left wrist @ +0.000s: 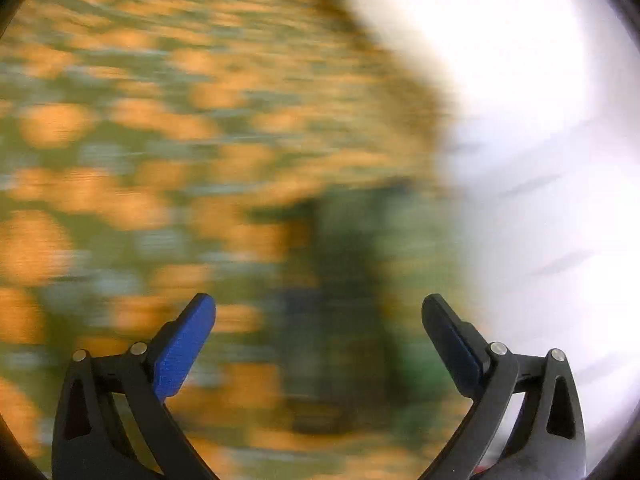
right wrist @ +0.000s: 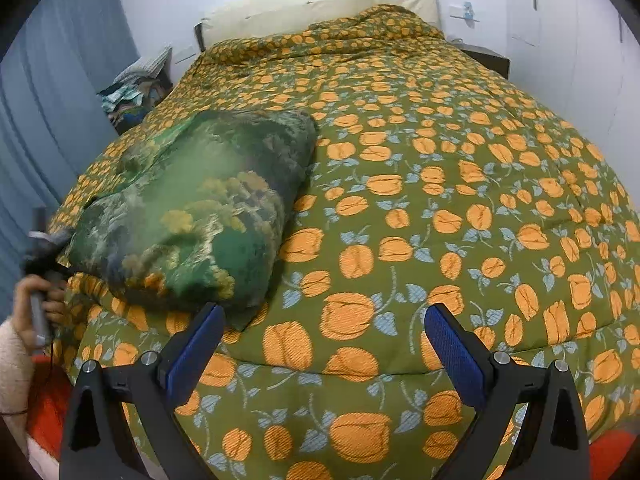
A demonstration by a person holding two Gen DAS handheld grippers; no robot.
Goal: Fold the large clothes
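A folded green garment (right wrist: 192, 216) with a painted landscape print lies on the left part of the bed, on an olive bedspread (right wrist: 440, 184) with orange flowers. My right gripper (right wrist: 324, 320) hangs open above the bed's near edge, just right of the garment's near corner, with nothing between its fingers. The left wrist view is heavily blurred; my left gripper (left wrist: 319, 308) is open there and holds nothing, with a dark green patch, likely the garment (left wrist: 352, 280), ahead of it. In the right wrist view the left gripper (right wrist: 40, 248) shows blurred at the garment's left end, held by a hand (right wrist: 36, 308).
A cream pillow (right wrist: 320, 4) lies at the head of the bed. A pile of clothes (right wrist: 132, 96) sits by the blue curtain (right wrist: 48, 100) at the far left. A dark nightstand (right wrist: 488, 58) stands far right by the white wall. Red fabric (right wrist: 48, 412) shows under the bedspread's near edge.
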